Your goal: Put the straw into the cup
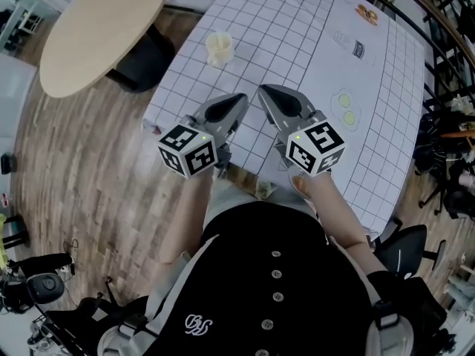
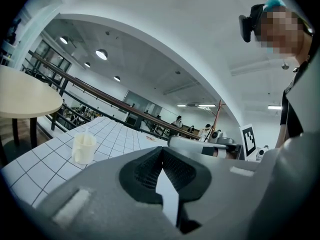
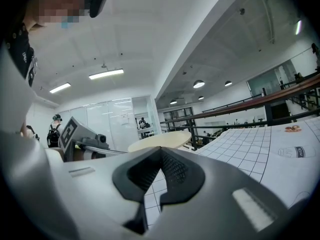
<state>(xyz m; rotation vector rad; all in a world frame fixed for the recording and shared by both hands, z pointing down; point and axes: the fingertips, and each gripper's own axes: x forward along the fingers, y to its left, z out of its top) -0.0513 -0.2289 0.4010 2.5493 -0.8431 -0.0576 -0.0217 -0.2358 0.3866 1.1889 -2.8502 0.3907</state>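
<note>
Here's the cup [image 1: 219,49], small and pale, upright on the white gridded table [image 1: 297,43], out toward the far left part of the grid. In the left gripper view the cup [image 2: 83,147] sits at 9 o'clock of the jaws, well apart from them. A thin pale stub [image 2: 84,131] pokes up above its rim, and I cannot tell whether that is the straw.

Moving in: the left gripper [image 1: 241,97] hangs over the near part of the table, with the cup at 11 o'clock from its tip. Its own view shows the left gripper [image 2: 162,151] with jaw tips pressed together and nothing between them, just a slim gap behind the tips.

The right gripper [image 1: 263,89] sits just beside it at 3 o'clock, the two noses angled toward each other, close but apart. From this one the cup lies at 10 o'clock. In its own view the right gripper [image 3: 161,150] has its jaws closed tip to tip, empty, with only table grid showing through the slot below.

Further out, a round beige table [image 1: 96,28] stands at 9 o'clock of the cup over the wooden floor [image 1: 89,176]. Two green printed circles [image 1: 346,108] mark the grid at 3 o'clock of the right gripper.
</note>
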